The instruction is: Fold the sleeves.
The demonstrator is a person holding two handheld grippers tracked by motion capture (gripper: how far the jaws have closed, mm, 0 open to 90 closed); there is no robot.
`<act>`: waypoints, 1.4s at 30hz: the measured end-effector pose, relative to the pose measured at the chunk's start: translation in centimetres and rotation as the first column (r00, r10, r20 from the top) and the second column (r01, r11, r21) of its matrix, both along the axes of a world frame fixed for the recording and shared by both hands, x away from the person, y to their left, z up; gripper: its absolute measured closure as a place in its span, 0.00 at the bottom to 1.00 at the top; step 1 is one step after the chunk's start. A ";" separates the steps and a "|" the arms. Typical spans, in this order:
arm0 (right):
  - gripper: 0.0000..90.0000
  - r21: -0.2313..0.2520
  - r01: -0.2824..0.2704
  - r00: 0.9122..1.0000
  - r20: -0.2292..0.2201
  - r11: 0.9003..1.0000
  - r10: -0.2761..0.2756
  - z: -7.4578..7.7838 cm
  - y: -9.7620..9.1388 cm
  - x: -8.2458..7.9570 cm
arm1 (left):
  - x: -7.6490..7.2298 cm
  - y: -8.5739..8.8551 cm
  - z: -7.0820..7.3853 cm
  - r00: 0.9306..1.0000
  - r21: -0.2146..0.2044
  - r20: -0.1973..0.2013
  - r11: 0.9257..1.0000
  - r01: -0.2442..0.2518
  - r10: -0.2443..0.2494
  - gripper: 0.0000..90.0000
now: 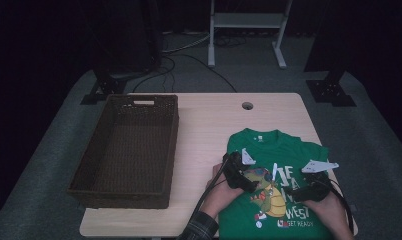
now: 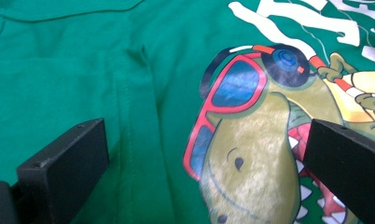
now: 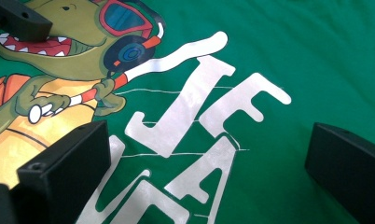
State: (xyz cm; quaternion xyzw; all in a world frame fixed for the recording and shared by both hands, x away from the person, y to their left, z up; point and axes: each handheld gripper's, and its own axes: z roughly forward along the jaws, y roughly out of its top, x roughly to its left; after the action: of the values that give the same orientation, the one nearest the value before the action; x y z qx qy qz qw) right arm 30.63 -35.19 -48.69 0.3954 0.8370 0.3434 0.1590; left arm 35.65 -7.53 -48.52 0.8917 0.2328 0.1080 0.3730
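A green T-shirt with a dinosaur print and white lettering lies flat on the right front of the wooden table. My left gripper hovers low over the shirt's left side. In the left gripper view its jaws stand wide apart, with only the sunglasses-wearing dinosaur and green cloth beneath. My right gripper sits over the lettering, its jaws also apart above the white letters. One jaw of the left gripper shows at the top left of the right gripper view.
A dark woven basket with nothing in it takes up the table's left half. A cable hole sits near the far edge. Bare wood lies between basket and shirt. Stands and cables are on the floor beyond the table.
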 end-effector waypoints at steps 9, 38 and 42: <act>0.00 0.002 -0.008 1.000 -0.024 1.000 0.008 0.6 1.0 0.1 | -0.1 1.7 0.0 1.000 0.000 0.000 1.000 -0.010 0.010 0.00; 0.00 0.042 -0.020 1.000 0.006 0.999 0.019 3.8 1.7 1.2 | -1.1 6.7 0.0 0.999 0.000 -0.001 0.999 -0.040 0.040 0.00; 0.00 0.054 -0.008 1.000 0.004 0.999 0.008 4.0 1.4 1.8 | -1.1 6.7 0.0 0.999 0.001 0.000 0.999 -0.041 0.041 0.00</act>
State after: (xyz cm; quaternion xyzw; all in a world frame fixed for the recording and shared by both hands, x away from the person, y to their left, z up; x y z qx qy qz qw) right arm 32.47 -33.80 -44.72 0.3954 0.8288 0.3671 0.1485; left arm 34.58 -0.78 -48.50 0.8869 0.2510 0.1156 0.3702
